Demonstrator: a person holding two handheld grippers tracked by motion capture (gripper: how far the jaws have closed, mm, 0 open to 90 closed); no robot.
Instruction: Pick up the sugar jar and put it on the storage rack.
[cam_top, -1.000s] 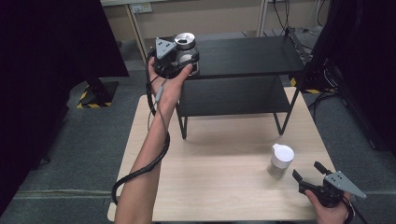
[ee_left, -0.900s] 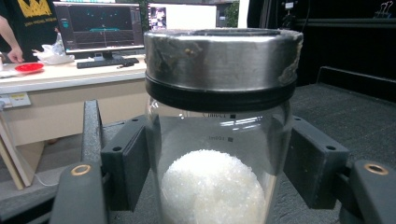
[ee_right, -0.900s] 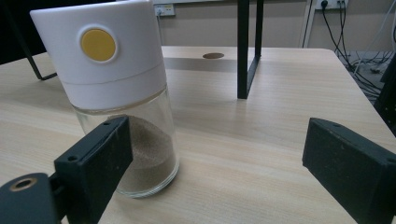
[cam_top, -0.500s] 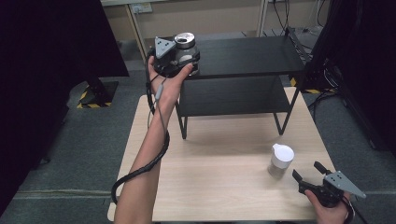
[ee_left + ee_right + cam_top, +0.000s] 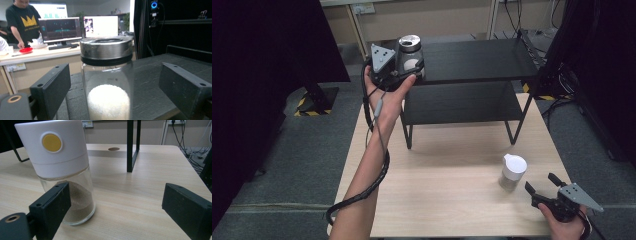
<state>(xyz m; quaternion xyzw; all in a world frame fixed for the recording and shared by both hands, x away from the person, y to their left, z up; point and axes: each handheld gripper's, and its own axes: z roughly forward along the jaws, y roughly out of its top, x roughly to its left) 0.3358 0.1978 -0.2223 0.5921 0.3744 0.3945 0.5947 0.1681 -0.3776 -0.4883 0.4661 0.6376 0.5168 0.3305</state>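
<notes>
My left gripper (image 5: 410,70) and right gripper (image 5: 542,187) are black, screw-dotted jaw blocks, each topped by a grey triangular plate, trailing black cables.

black, silver, white and pale wood

the surface (image 5: 452,180) is light wood with a fine grain, and the shelf (image 5: 472,60) standing on it is matt black, as are its legs. on the shelf, the glass jar (image 5: 107,82) is clear with a shiny silver lid banded in black, white grains inside. near the shelf, the shaker (image 5: 62,170) has a white cap with a round yellow spot, clear glass below, tan powder within. the left hand-held gripper (image 5: 120,85) and right hand-held gripper (image 5: 125,210) have black jaws; each carries a grey three-cornered plate. left of the shelf, on the grey floor (image 5: 307,145), lies yellow-and-black striped tape (image 5: 307,107).
</notes>
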